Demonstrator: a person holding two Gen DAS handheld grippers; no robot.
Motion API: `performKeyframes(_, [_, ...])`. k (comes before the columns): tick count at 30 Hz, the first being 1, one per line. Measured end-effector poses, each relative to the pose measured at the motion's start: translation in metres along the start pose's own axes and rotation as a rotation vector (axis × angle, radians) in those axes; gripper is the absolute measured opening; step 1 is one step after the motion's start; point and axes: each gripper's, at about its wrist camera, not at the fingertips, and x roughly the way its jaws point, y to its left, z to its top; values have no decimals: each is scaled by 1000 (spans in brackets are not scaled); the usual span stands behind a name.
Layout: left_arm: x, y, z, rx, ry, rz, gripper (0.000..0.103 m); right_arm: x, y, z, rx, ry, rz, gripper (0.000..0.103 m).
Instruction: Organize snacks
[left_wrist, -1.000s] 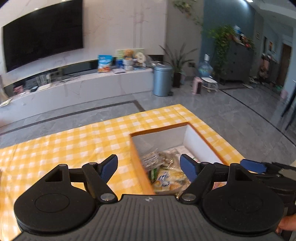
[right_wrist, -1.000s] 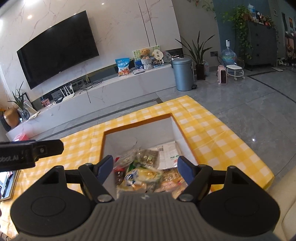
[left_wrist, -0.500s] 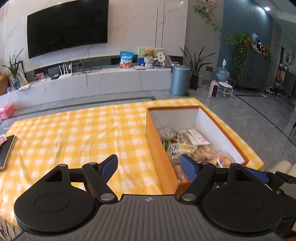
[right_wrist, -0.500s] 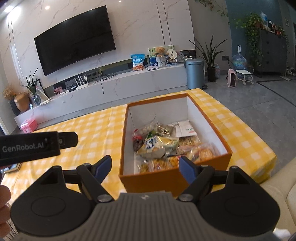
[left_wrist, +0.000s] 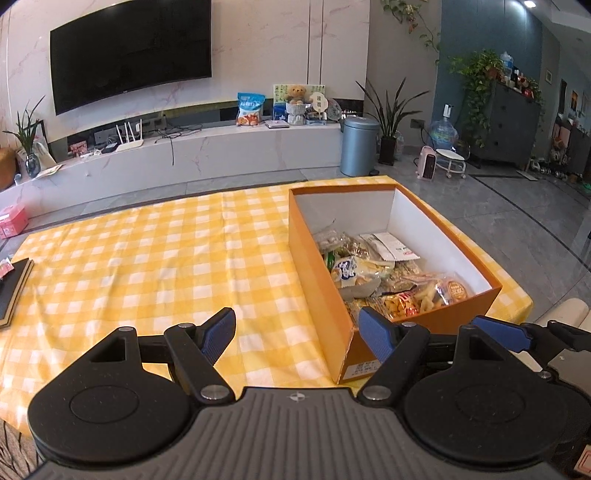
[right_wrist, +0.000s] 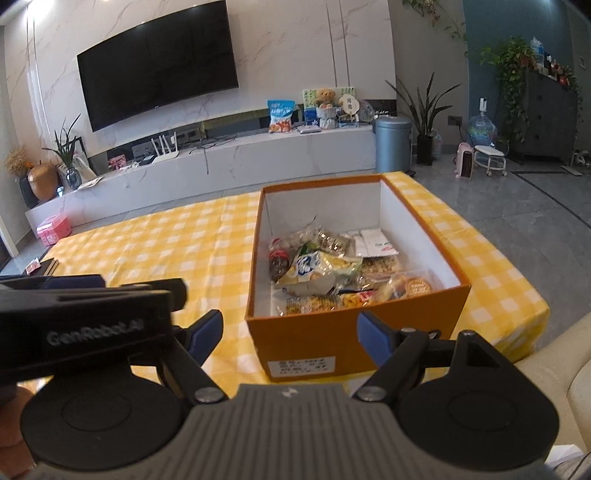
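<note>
Both grippers, left (left_wrist: 297, 334) and right (right_wrist: 290, 334), hover with jaws spread, empty, near the orange box (right_wrist: 354, 345) holding snacks (right_wrist: 332, 273).

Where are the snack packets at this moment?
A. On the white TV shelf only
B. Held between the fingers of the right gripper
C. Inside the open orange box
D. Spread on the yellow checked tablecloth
C: the snack packets lie piled inside the open orange box, which stands on the yellow checked tablecloth; the left gripper and right gripper are both open and empty.
</note>
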Motion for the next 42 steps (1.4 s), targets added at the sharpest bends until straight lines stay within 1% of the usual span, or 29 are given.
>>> performKeyframes(8, [6, 1, -7, -21, 24, 9, 89, 9, 4, -5, -16, 30, -15, 78])
performKeyframes(13, [5, 3, -8, -31, 21, 14, 89, 10, 4, -7, -21, 32, -21, 78])
performKeyframes(17, [4, 5, -8, -48, 21, 1, 89, 9, 4, -7, -22, 32, -22, 77])
performKeyframes(26, [3, 3, -9, -44, 10, 0, 90, 7, 9, -7, -41, 25, -43, 77])
performKeyframes(28, [3, 3, -8, -48, 17, -3, 90, 7, 9, -7, -48, 27, -46, 77])
performKeyframes(30, [3, 4, -8, -52, 23, -3, 90, 8, 9, -7, -52, 32, -42, 73])
performKeyframes(42, [5, 5, -11, -52, 31, -6, 90, 12, 10, -9, -58, 51, -42, 73])
